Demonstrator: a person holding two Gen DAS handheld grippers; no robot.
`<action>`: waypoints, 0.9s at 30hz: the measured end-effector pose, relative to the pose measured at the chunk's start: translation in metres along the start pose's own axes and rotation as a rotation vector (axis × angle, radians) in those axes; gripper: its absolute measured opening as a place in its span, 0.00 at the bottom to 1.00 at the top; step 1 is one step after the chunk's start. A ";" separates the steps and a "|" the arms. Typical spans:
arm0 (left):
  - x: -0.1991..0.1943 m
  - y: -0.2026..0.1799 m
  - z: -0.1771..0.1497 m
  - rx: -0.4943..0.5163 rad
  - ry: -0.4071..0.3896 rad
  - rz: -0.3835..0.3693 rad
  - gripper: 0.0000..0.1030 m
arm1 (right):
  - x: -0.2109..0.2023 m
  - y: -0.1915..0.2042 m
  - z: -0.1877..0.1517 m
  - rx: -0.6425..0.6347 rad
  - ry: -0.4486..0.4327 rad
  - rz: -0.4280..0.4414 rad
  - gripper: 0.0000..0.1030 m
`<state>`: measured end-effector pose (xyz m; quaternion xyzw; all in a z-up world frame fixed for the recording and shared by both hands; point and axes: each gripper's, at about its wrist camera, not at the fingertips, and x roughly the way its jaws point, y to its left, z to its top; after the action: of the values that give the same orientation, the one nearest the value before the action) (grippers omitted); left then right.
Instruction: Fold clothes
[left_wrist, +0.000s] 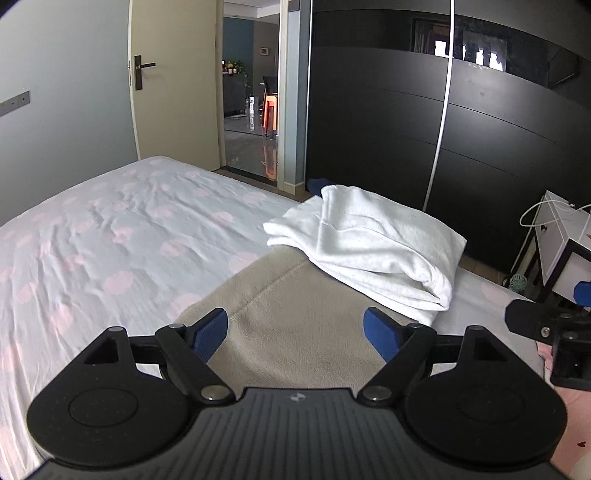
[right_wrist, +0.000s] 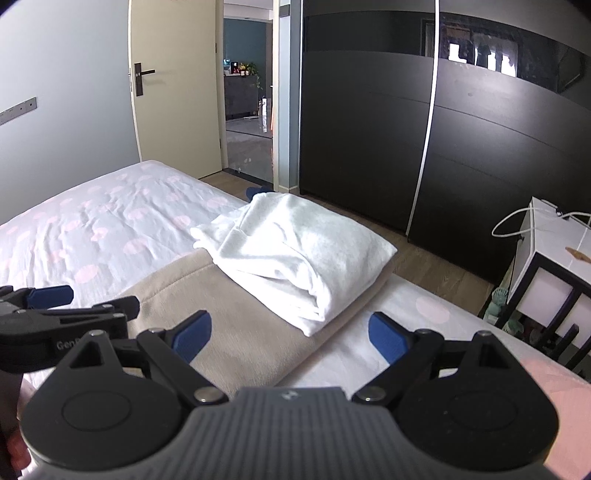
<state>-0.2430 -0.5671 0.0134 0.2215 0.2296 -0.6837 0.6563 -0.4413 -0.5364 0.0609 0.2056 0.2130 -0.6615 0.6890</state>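
Observation:
A folded white garment lies on top of a flat beige garment on the bed. My left gripper is open, its blue pads spread over the near part of the beige garment, holding nothing. My right gripper is also open and empty, hovering over the beige garment's right edge just short of the white one. The right gripper's tip shows at the right edge of the left wrist view, and the left gripper's at the left edge of the right wrist view.
The bed sheet is pale with pink dots. A black wardrobe stands beyond the bed. An open door leads to a hallway. A white side table with a cable stands at the right. A blue object lies on the floor.

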 end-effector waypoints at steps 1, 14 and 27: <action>0.000 -0.002 -0.001 -0.008 0.006 -0.010 0.79 | 0.000 -0.002 -0.001 0.003 0.003 0.000 0.91; 0.003 -0.025 -0.010 0.017 0.008 0.005 0.79 | 0.006 -0.010 -0.010 0.001 0.017 0.009 0.91; 0.002 -0.027 -0.010 0.017 0.024 0.002 0.79 | 0.006 -0.012 -0.012 0.005 0.015 0.007 0.91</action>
<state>-0.2703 -0.5615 0.0050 0.2354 0.2315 -0.6823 0.6523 -0.4537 -0.5351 0.0479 0.2129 0.2158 -0.6580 0.6893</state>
